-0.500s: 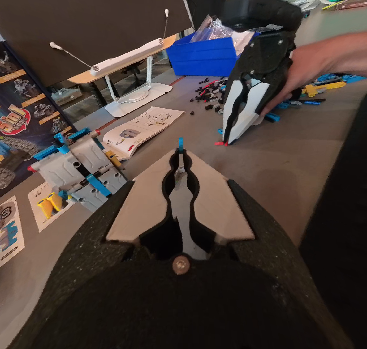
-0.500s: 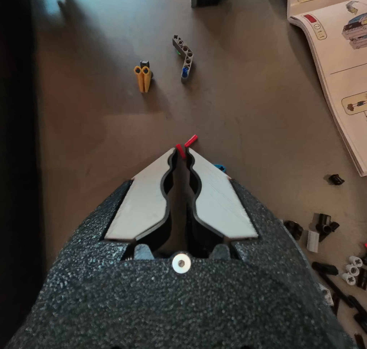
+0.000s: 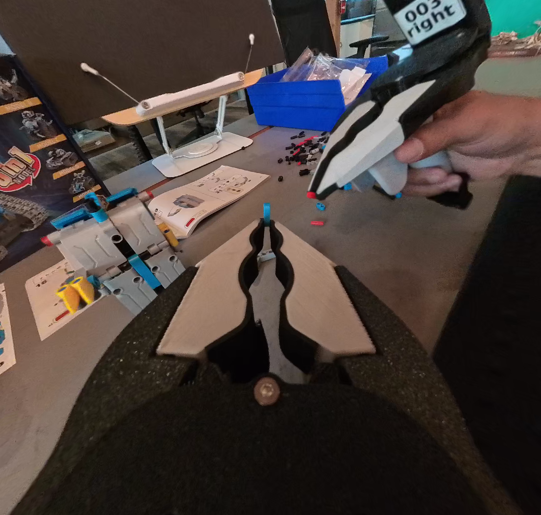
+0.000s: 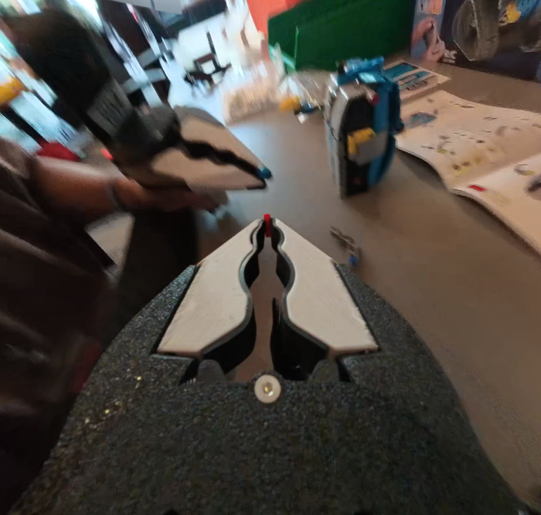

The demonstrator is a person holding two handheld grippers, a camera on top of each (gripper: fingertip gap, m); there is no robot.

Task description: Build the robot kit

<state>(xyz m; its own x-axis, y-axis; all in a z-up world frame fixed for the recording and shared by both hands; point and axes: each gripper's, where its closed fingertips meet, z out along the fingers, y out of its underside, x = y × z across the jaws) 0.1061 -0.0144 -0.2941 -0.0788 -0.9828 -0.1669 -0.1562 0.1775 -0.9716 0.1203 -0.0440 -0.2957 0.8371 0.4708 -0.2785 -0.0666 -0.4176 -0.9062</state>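
Two grippers: both are squeezed tight; each pinches one tiny piece
Left side: the left gripper (image 3: 266, 222) holds a small blue piece (image 3: 266, 212) at its tips, same as before
Right side: the right gripper (image 4: 267, 222) holds a red pin (image 4: 266, 227); it was down at the table (image 3: 380, 252); now it is lifted and turned toward the left gripper
Left behind: a second red pin (image 3: 317, 223) lies on the table, just under the right gripper
Nearby: a grey and blue model (image 3: 117, 249) and a booklet (image 3: 210, 190) sit off to the left

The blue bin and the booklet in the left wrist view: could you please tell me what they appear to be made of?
The blue bin looks like moulded plastic: uniform saturated colour, smooth slightly matte walls with a stepped ridge. Clear bags sit inside it. The booklet looks like thin printed paper with a slight sheen: its pages curve and lift at the fold. Neither can be confirmed by look alone.
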